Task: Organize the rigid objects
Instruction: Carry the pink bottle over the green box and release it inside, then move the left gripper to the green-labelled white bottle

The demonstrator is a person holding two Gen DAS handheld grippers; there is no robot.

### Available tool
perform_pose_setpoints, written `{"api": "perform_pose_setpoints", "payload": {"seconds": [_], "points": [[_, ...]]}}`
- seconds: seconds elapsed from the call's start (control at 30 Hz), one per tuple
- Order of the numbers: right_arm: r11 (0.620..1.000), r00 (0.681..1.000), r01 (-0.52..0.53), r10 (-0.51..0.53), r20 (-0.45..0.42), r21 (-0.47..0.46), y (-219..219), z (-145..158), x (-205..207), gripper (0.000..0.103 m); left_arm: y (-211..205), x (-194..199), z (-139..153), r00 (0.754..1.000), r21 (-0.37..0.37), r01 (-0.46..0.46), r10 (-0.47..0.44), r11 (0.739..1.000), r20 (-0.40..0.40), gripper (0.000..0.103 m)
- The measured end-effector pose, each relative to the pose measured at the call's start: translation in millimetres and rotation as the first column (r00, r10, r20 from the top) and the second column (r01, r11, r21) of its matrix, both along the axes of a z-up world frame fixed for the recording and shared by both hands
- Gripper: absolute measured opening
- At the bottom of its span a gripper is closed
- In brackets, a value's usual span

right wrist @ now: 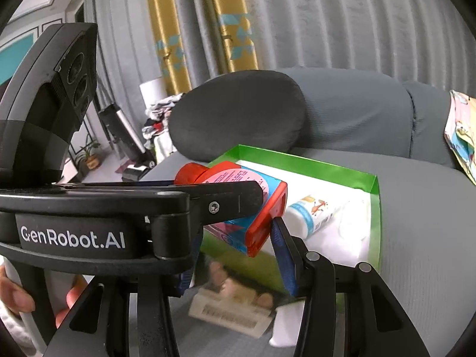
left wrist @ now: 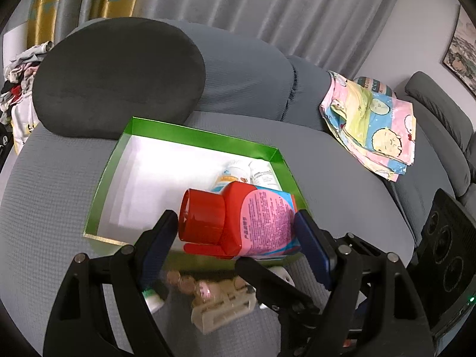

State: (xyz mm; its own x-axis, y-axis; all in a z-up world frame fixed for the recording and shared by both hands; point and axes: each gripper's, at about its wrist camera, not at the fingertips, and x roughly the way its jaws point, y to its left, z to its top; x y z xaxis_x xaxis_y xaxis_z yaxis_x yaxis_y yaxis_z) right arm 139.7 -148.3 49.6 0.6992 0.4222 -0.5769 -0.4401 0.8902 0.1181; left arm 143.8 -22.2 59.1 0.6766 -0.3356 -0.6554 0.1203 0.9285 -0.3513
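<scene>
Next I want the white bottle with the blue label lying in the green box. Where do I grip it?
Take the white bottle by its labelled middle, from above, jaws across its round body. It lies on its side close beside a second bottle by the green box wall, so a sideways approach looks blocked.

red bottle [left wrist: 238, 220] in left gripper [left wrist: 238, 226], green box [left wrist: 196, 132]

You are working in a home living room: a grey fabric sofa [left wrist: 342, 196] with a dark cushion [left wrist: 119, 80] fills your view, long grey and gold curtains [right wrist: 267, 20] hang behind it, a framed landscape picture [left wrist: 459, 50] is on the wall, a cartoon-print cloth [left wrist: 372, 125] lies over the sofa and a heap of laundry [left wrist: 20, 74] sits beside it
</scene>
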Motion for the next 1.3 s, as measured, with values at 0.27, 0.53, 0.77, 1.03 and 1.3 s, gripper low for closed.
{"api": "perform_pose_setpoints", "payload": {"seconds": [0.27, 0.53, 0.77, 1.03, 1.3], "points": [[1.0, 0.999, 0.024, -0.023, -0.045, 0.005, -4, -14, 34, 0.049, 5, 31, -16, 0.998, -0.037, -0.018, 0.015, 0.999, -0.065, 0.079], [0.995, 0.993, 0.092, -0.094, -0.072, -0.027, -14, -23, 44, 0.066, 15, 41, -24, 0.989, -0.029, -0.076, 0.071, 0.997, -0.13, 0.092], [0.992, 0.99, 0.128, -0.128, -0.055, -0.007, -40, -15, 13, 0.066, 42, 15, -16, 0.984, 0.016, -0.131, 0.132, 0.991, -0.115, 0.092], [0.992, 0.99, 0.124, -0.125, -0.06, -0.027, -45, -14, -18, 0.067, 73, -27, -18, 0.972, 0.059, -0.2, 0.206, 0.978, -0.113, 0.092], [0.998, 0.993, 0.037, -0.041, -0.11, -0.045, -17, -31, -51, 0.067, 92, -64, -53, 0.948, 0.055, -0.244, 0.25, 0.968, -0.197, 0.092]]}}
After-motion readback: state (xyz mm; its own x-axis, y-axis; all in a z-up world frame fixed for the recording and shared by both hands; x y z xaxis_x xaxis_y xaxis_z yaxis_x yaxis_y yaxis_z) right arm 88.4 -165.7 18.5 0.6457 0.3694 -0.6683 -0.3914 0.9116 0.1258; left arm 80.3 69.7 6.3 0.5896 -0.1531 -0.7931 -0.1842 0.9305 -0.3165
